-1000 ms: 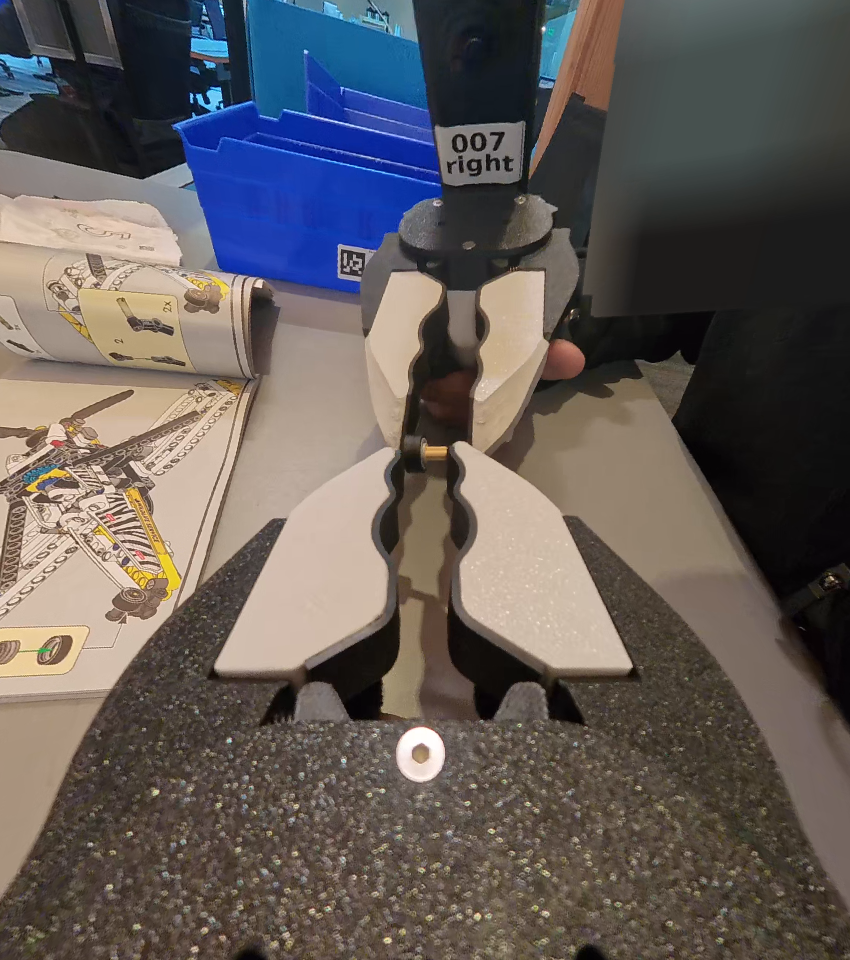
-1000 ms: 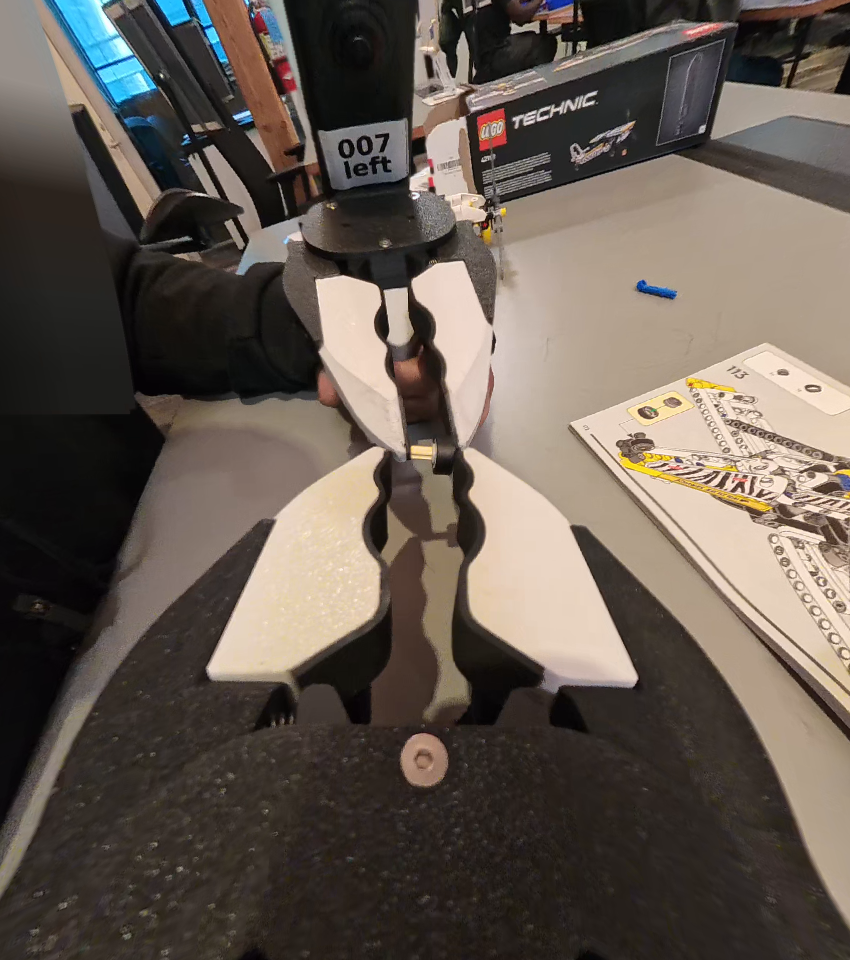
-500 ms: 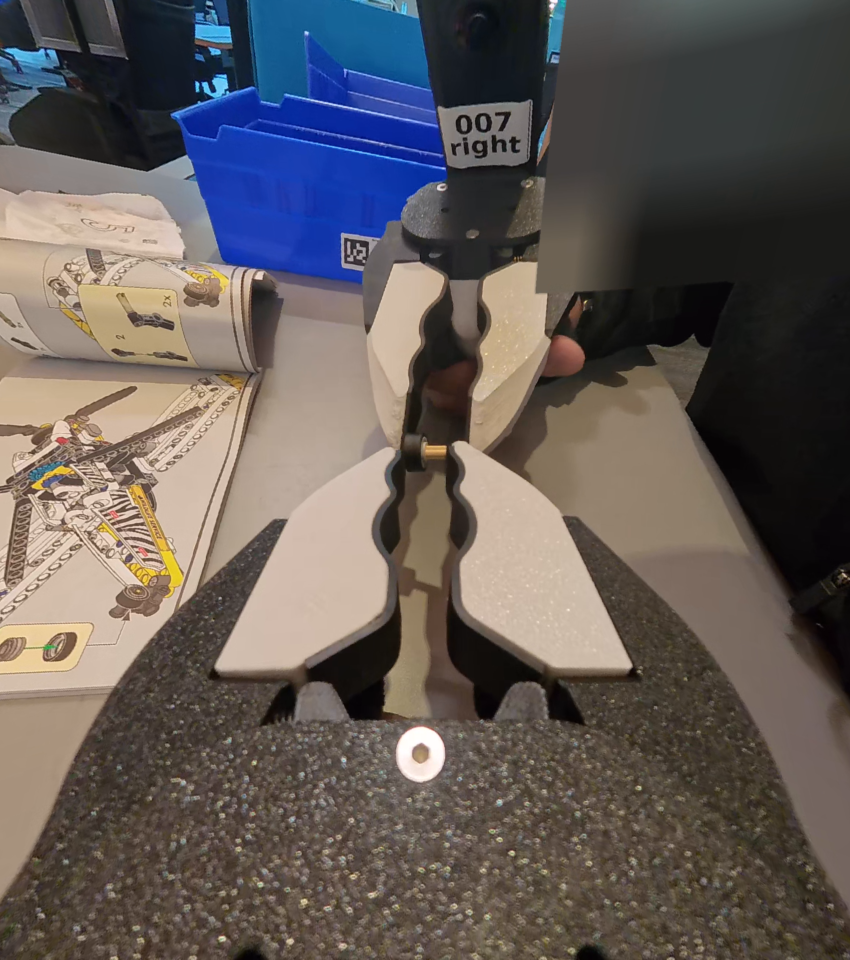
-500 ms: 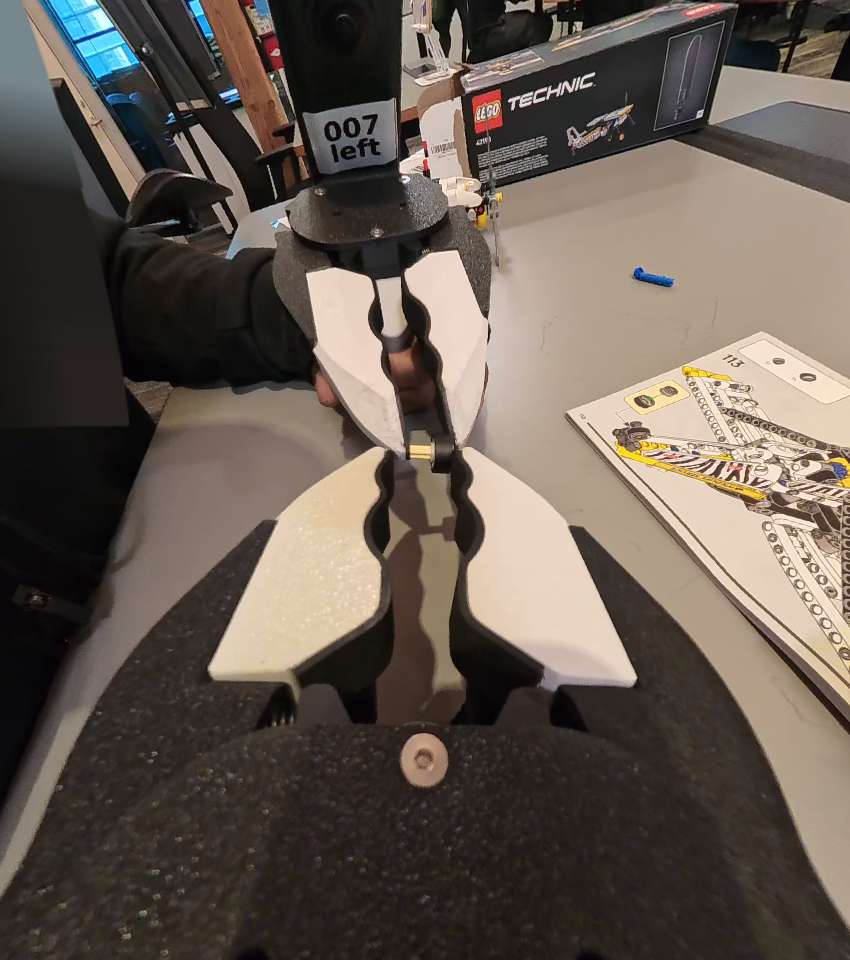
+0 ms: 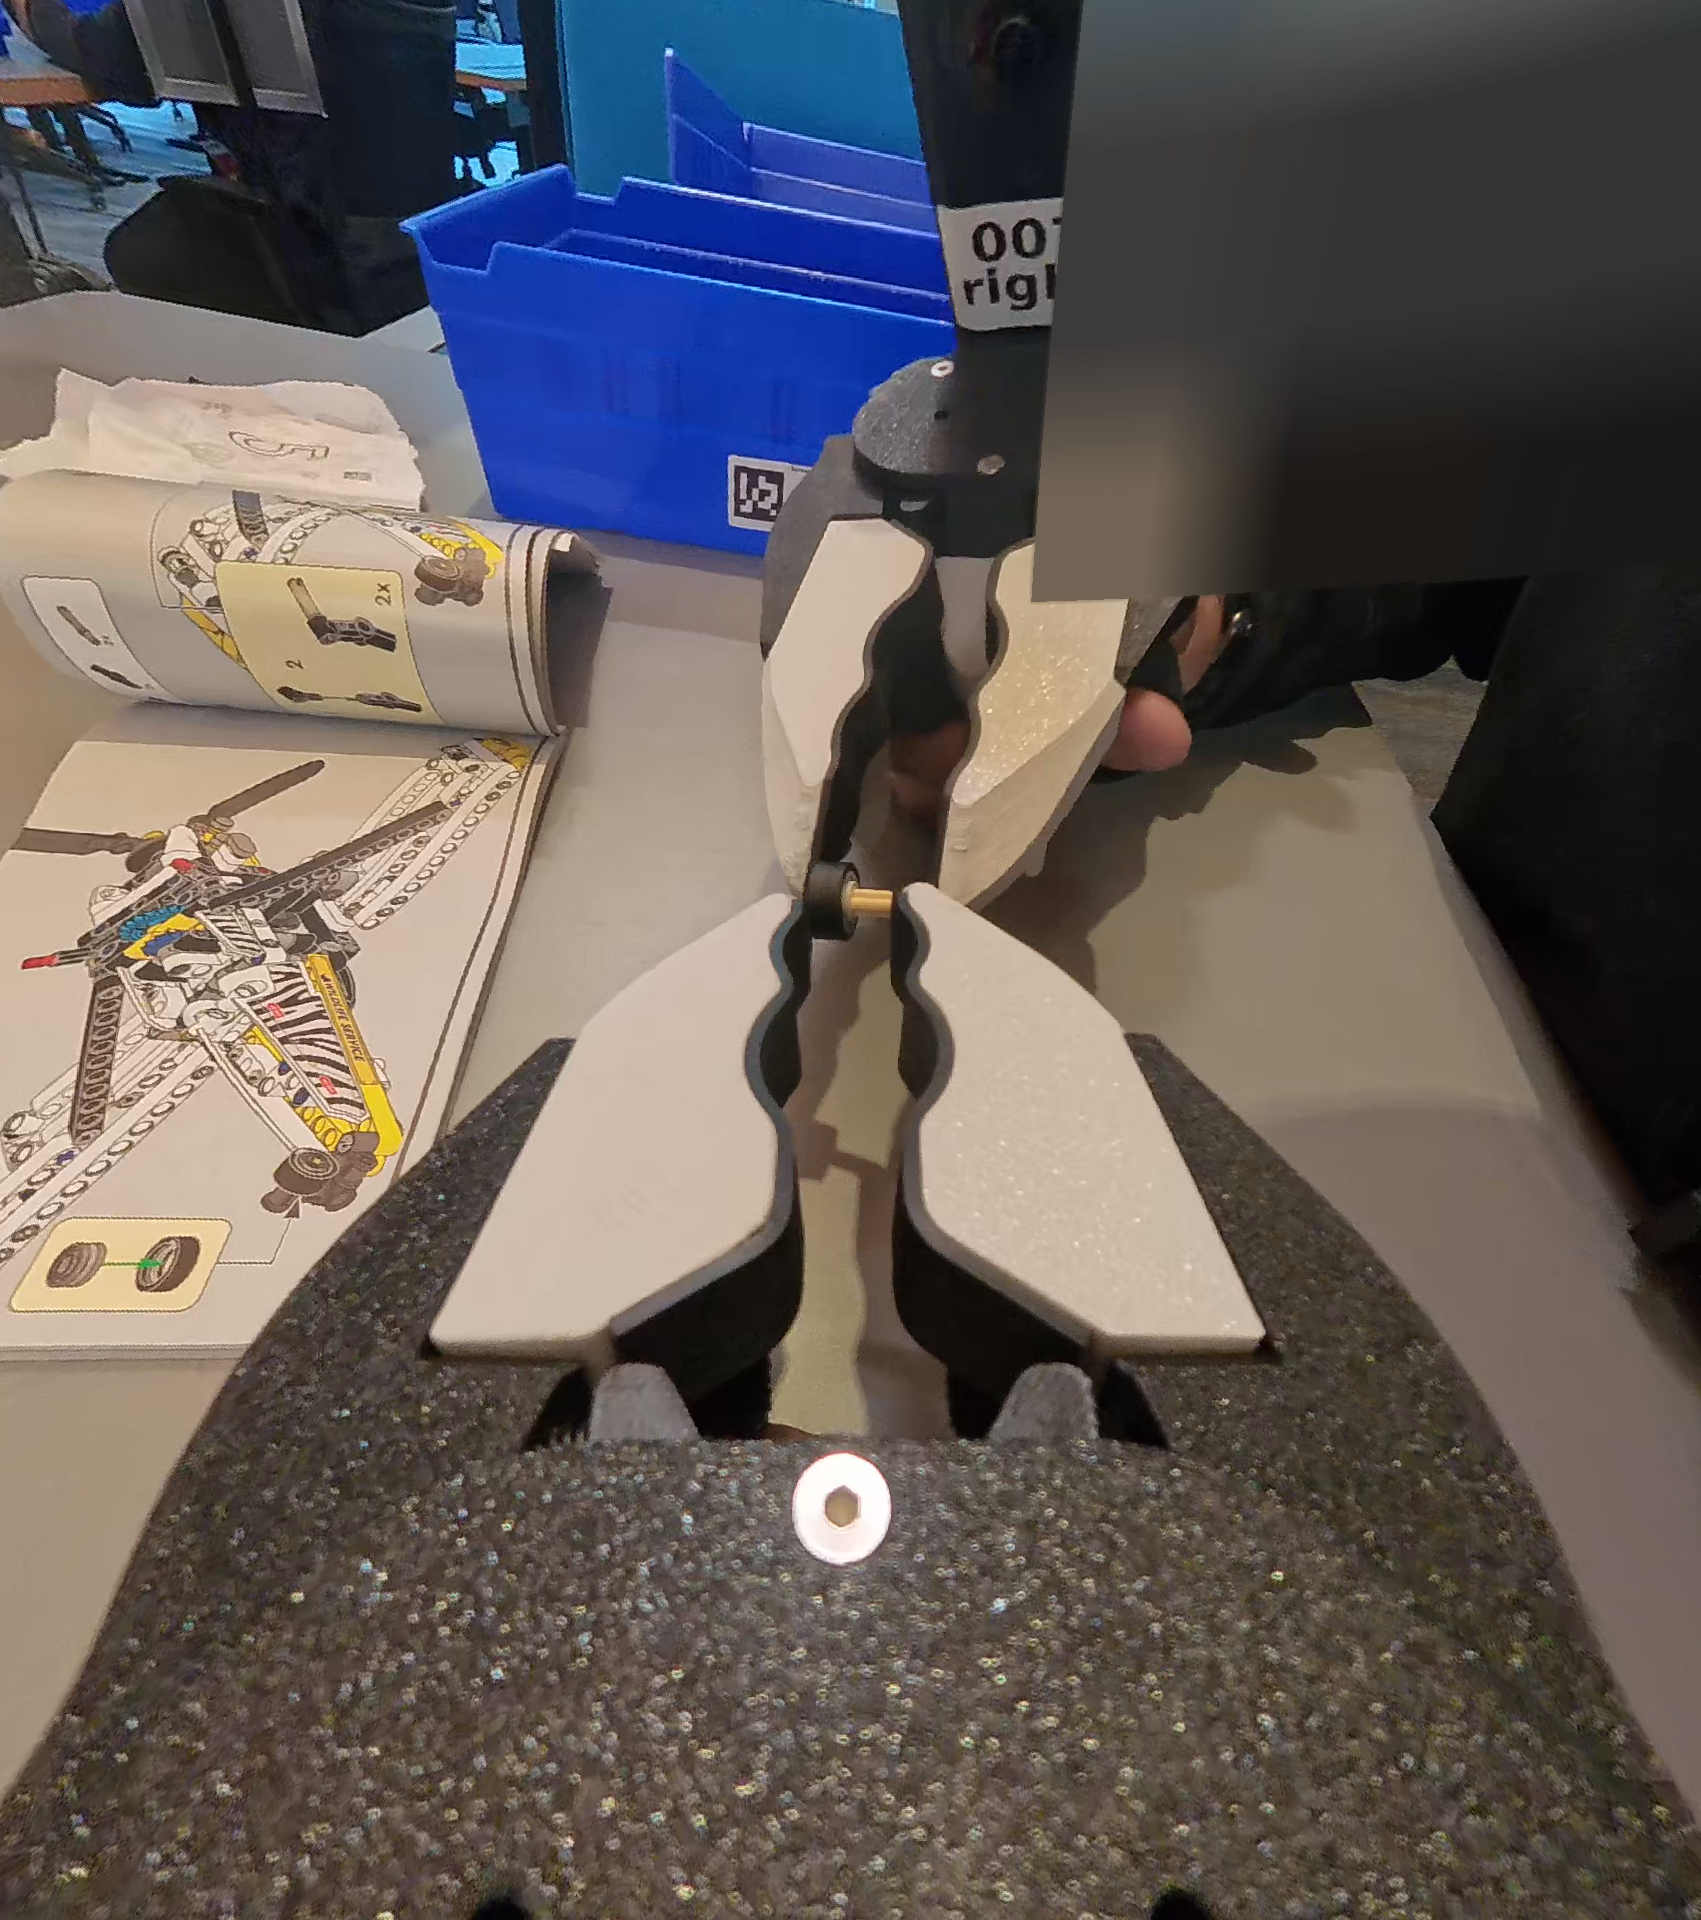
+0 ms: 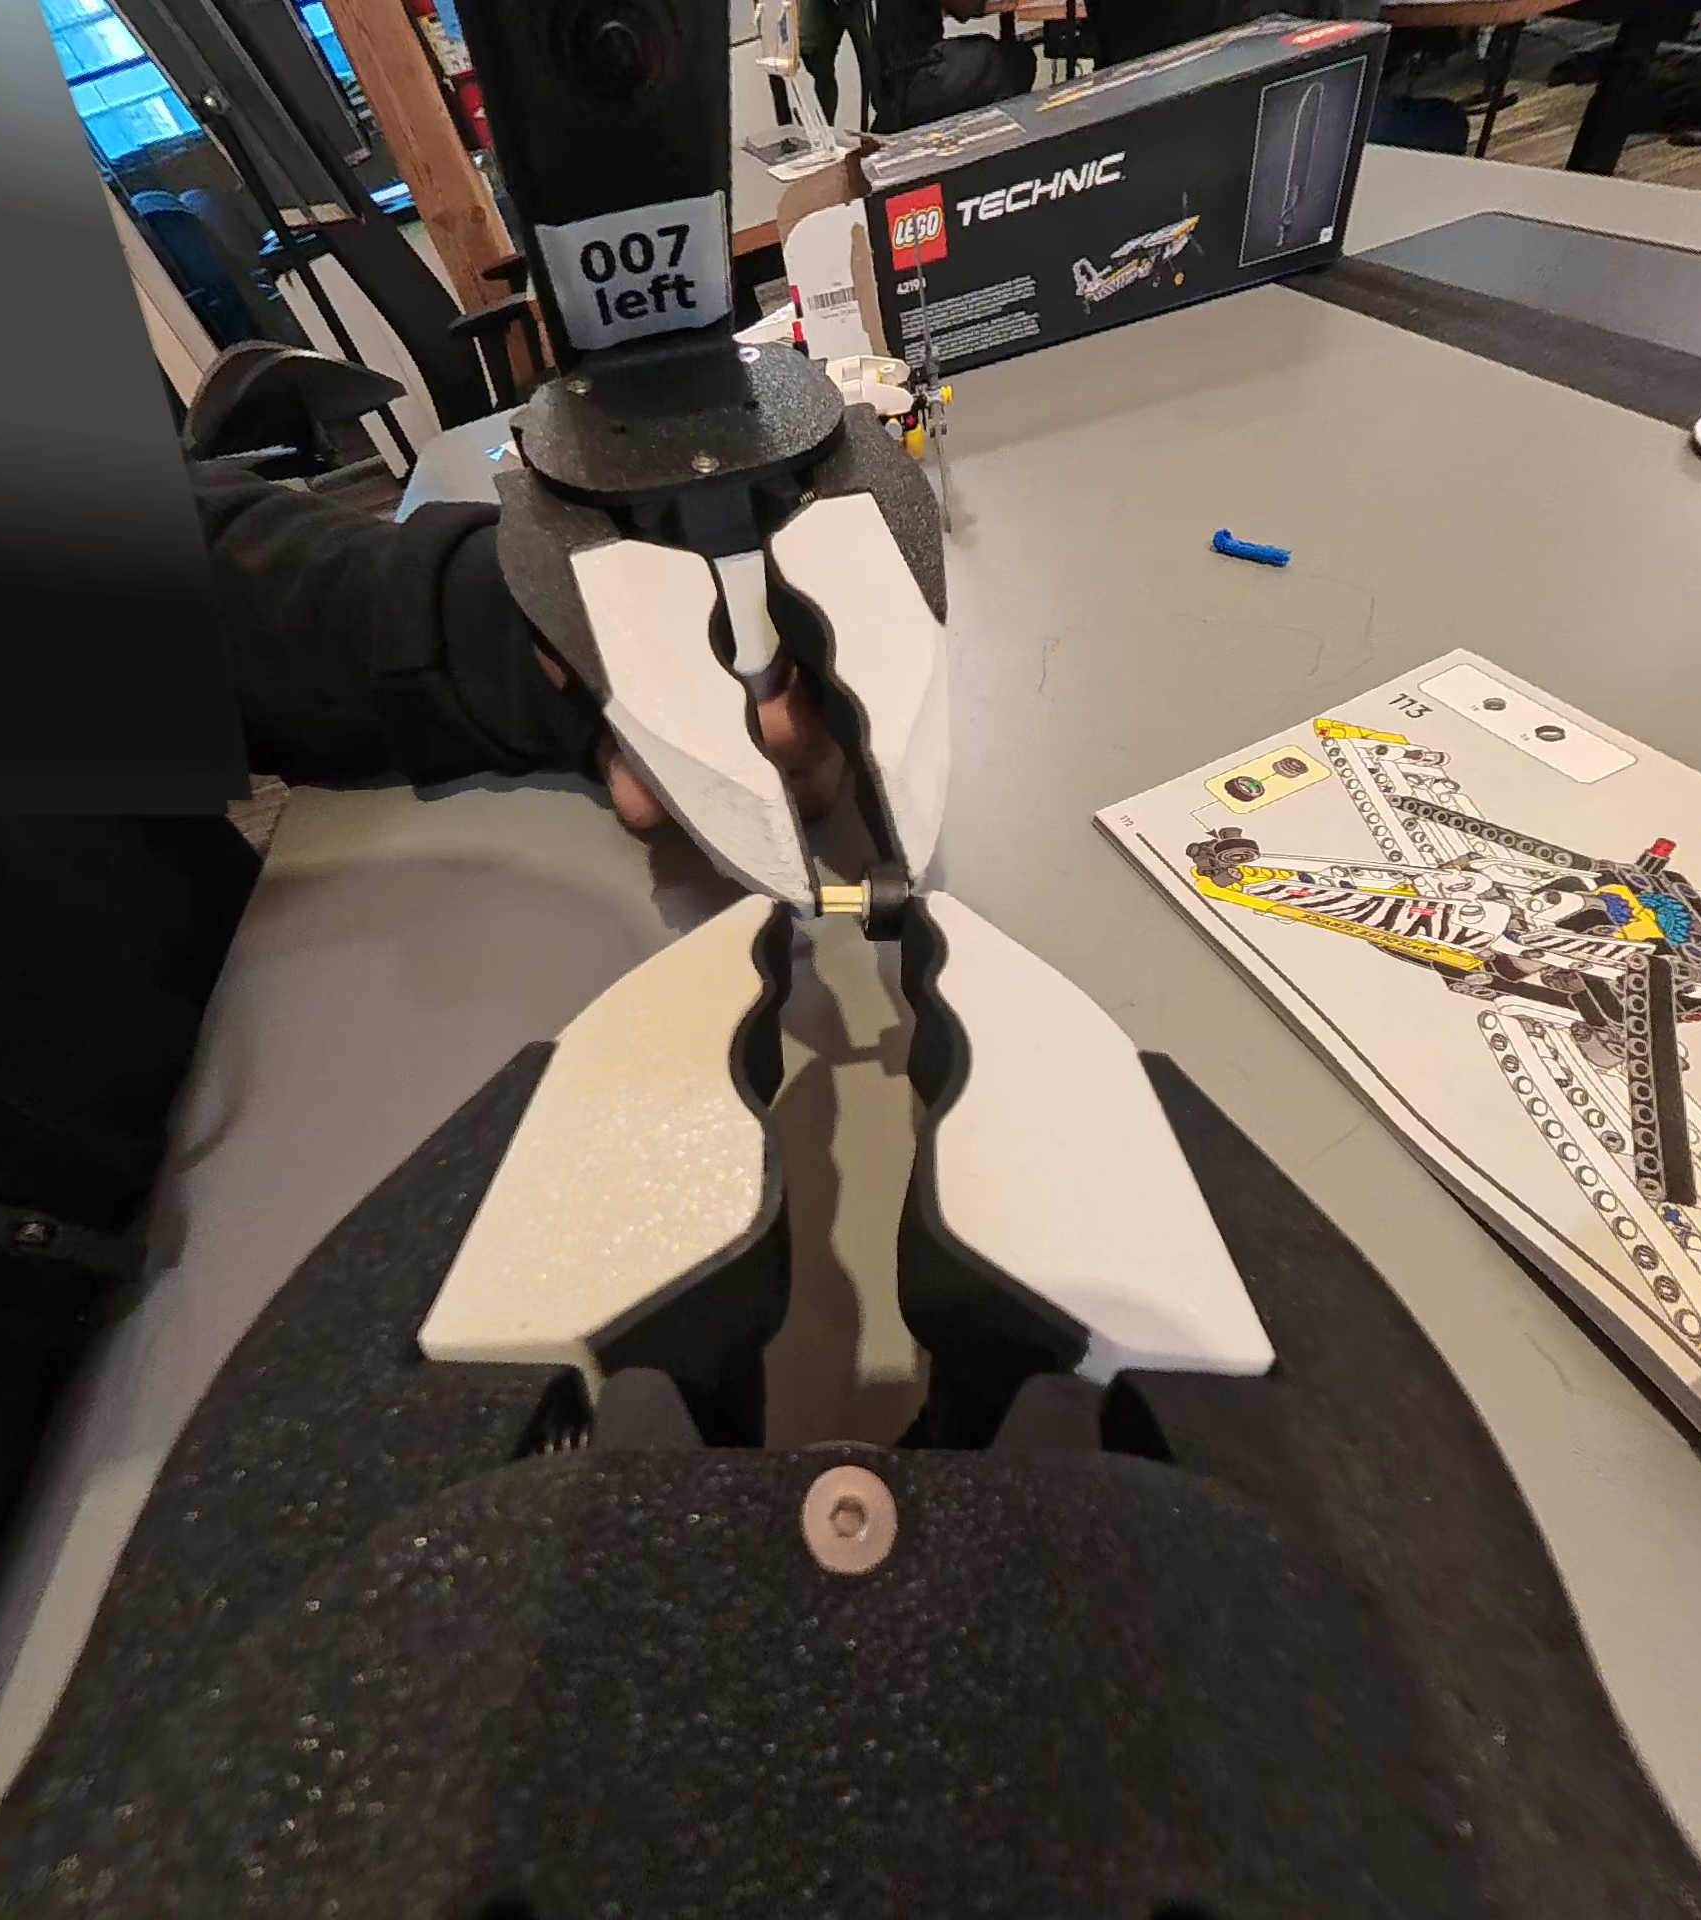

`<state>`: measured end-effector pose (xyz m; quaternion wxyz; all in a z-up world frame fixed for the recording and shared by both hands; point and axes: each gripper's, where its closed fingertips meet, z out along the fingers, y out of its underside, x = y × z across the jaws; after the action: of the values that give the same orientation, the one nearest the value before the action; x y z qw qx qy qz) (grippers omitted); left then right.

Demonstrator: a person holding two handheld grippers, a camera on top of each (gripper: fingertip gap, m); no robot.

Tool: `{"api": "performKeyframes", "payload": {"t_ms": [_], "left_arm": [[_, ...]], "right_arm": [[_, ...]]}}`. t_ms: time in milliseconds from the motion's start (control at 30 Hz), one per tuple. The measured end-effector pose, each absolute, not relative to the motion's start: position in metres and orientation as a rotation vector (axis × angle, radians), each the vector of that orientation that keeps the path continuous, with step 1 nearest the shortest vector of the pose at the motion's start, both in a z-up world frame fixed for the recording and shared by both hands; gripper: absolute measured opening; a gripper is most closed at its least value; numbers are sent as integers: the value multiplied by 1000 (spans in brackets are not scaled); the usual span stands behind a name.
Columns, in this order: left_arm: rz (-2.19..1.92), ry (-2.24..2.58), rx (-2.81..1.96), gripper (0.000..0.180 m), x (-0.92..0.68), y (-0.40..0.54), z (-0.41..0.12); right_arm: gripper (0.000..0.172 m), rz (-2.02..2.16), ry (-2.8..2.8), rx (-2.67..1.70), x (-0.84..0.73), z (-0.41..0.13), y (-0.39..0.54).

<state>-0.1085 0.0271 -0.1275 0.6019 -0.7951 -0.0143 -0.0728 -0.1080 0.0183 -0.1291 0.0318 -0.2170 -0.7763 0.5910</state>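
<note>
- The left tongs (image 5: 851, 909) are clamped endwise on a small black wheel (image 5: 830, 902) with a short tan pin (image 5: 872, 902) pushed into its hub. The wheel bears on one fingertip and the free end of the pin on the other.
- The wheel and pin are held clear of the grey bench (image 5: 1241, 1039), above its near edge and between the two opposed sets of tips.
- The right tongs (image 6: 846, 914) face the left tongs tip to tip. Their jaws stand a little apart and wider than the part. One fingertip is at the wheel, and the other stands clear of the pin end.
- Each handle carries a white label with black print: one on the right handle (image 5: 1002, 270), partly hidden, and one on the left handle (image 6: 636, 272).
- A dark box (image 6: 1116, 197) lies at the far side of the bench. It bears a red brand mark, white lettering and a picture of an aircraft.
- An open instruction booklet (image 5: 202, 987) lies flat beside the tongs, with one page curled back. It shows a yellow, white and black aircraft model, part diagrams and page numbers.
- A blue bin (image 5: 680, 343) stands behind the booklet, with a square black-and-white code sticker (image 5: 758, 491) on its front wall.
- A crumpled printed sheet (image 5: 222, 436) lies behind the booklet.
- A small blue part (image 6: 1249, 549) lies alone on the bench, well apart from the tongs.
- A hand (image 5: 1152, 717) in a black sleeve wraps under the right handle, and the other hand (image 6: 638, 790) grips beneath the left handle. Both handles are held low and close to level over the bench.
</note>
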Motion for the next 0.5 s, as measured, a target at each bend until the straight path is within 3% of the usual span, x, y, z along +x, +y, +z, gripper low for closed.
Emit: {"api": "performKeyframes", "payload": {"t_ms": [433,467,500], "left_arm": [[-153,-36,-1828,15,-110,28,-126],[-164,-29,-1807,15,-109,27,-123],[-168,-37,-1789,11,-110,27,-121]], "right_arm": [[19,1745,-2307,-577,-112,-127,22],[7,1705,-2256,-534,-116,-125,26],[7,1673,-2219,-476,-117,-122,28]]}}
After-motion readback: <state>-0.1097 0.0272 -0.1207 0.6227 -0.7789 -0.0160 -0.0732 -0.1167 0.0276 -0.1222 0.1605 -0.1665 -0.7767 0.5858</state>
